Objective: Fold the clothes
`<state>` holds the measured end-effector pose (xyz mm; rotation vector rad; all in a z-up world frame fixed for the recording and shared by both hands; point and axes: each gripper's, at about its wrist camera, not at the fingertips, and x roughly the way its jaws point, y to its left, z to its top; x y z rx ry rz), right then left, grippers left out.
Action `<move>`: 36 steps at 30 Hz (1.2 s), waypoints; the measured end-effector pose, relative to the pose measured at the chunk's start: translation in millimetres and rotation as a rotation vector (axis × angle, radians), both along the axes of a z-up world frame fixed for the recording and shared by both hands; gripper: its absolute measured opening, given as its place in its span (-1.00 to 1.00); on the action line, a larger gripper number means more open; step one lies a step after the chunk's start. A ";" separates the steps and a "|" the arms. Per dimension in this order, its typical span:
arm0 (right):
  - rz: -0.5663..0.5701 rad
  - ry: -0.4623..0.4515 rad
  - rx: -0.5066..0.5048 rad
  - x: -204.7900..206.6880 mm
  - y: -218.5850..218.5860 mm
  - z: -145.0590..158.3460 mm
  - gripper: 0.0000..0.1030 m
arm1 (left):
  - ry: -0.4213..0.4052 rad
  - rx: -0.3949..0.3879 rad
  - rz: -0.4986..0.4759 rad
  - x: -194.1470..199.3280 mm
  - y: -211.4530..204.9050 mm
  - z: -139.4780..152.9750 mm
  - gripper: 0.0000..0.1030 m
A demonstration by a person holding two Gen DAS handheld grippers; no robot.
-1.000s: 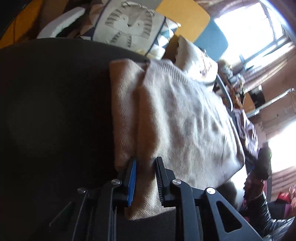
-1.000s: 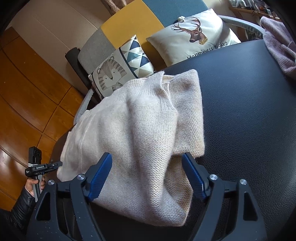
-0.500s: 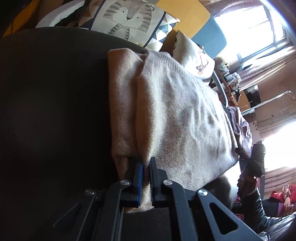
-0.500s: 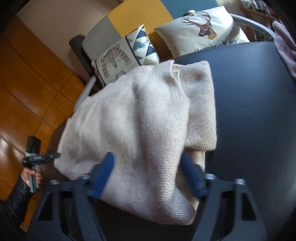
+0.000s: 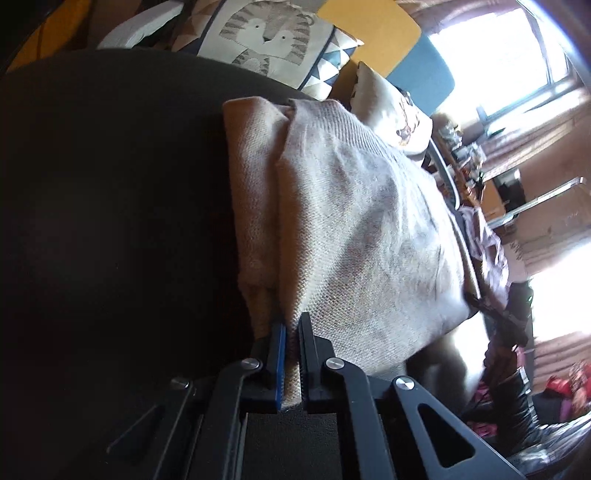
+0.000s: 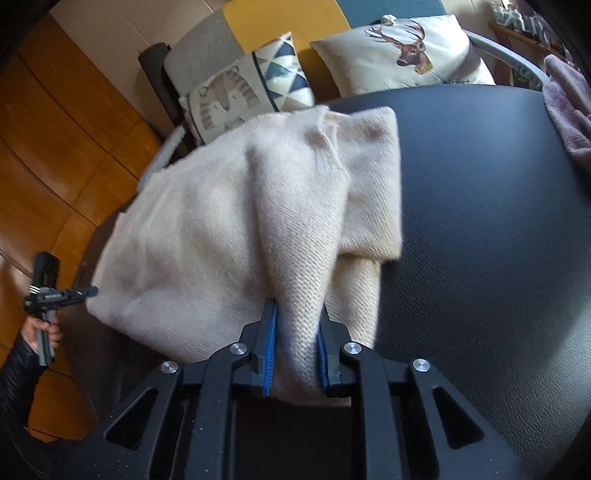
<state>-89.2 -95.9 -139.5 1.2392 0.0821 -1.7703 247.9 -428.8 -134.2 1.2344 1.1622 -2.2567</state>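
A beige knit sweater (image 5: 354,229) lies partly folded on a black table (image 5: 110,221), one side doubled over the body. My left gripper (image 5: 291,328) is shut on the sweater's near hem edge. In the right wrist view the same sweater (image 6: 229,221) bunches upward, and my right gripper (image 6: 295,317) is shut on a thick fold of its near edge. The other hand-held gripper (image 6: 48,291) shows at the left of that view, held by a hand in a dark sleeve.
A sofa behind the table carries a lion-print cushion (image 5: 266,33) and a deer-print cushion (image 6: 406,55). A mauve garment (image 6: 569,103) lies at the table's far right. Bare black table (image 6: 480,240) spreads right of the sweater. Wooden floor is on the left.
Both grippers have closed on the sweater's near edge; the right one stood wide open a second ago. The fabric now bunches up between the right fingers.
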 end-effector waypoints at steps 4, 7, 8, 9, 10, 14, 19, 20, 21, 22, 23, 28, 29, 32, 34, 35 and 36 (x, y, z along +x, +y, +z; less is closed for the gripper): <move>-0.030 0.010 0.006 -4.9 2.3 4.1 -0.40 | -0.011 0.015 0.024 4.7 -4.3 -7.5 -0.83; -0.066 0.095 0.030 -2.4 7.0 15.9 0.41 | 0.001 -0.015 0.075 14.4 -8.2 3.3 -0.80; -0.090 0.155 0.033 -0.2 10.1 25.0 0.44 | 0.011 -0.040 0.103 18.4 -10.3 11.1 -0.80; -0.110 0.202 0.039 1.0 11.2 32.3 0.44 | 0.022 -0.064 0.131 22.5 -12.5 18.8 -0.78; -0.129 0.247 0.046 2.0 11.8 39.2 0.44 | 0.036 -0.088 0.155 23.6 -14.7 26.1 -0.73; -0.111 0.442 0.092 11.0 -18.2 66.4 0.44 | 0.108 -0.171 0.225 12.3 -23.3 52.3 -0.66; 0.017 0.510 0.120 13.6 -93.3 70.8 0.44 | 0.117 -0.242 0.103 -64.7 -20.1 53.4 -0.64; 0.032 0.499 0.137 11.3 -105.7 64.4 0.44 | 0.095 -0.255 0.083 -76.5 -18.8 48.2 -0.64; 0.046 0.487 0.157 8.9 -117.8 57.3 0.44 | 0.066 -0.260 0.073 -83.9 -18.5 40.6 -0.64; 0.058 0.460 0.179 5.7 -126.2 49.3 0.44 | 0.037 -0.266 0.063 -91.3 -18.3 33.0 -0.64; 0.067 0.431 0.218 1.7 -132.7 37.2 0.44 | 0.008 -0.271 0.053 -98.7 -18.0 25.3 -0.64; 0.034 0.343 0.190 -6.1 -110.0 16.9 0.68 | 0.010 -0.288 0.050 -85.6 -13.2 7.5 -0.64; 0.027 0.326 0.183 -7.6 -105.1 13.1 0.68 | 0.015 -0.287 0.052 -80.9 -11.9 6.9 -0.64; 0.026 0.337 0.175 -0.4 -91.2 5.5 0.68 | 0.040 -0.277 0.054 -70.3 -4.2 4.2 -0.64; 0.022 0.338 0.167 8.0 -83.7 2.5 0.68 | 0.055 -0.271 0.057 -59.2 3.1 3.0 -0.64; 0.022 0.338 0.161 13.6 -78.5 1.6 0.68 | 0.061 -0.269 0.059 -53.3 7.6 2.7 -0.64; 0.022 0.338 0.155 19.4 -73.0 0.8 0.68 | 0.065 -0.268 0.058 -49.1 12.7 2.7 -0.64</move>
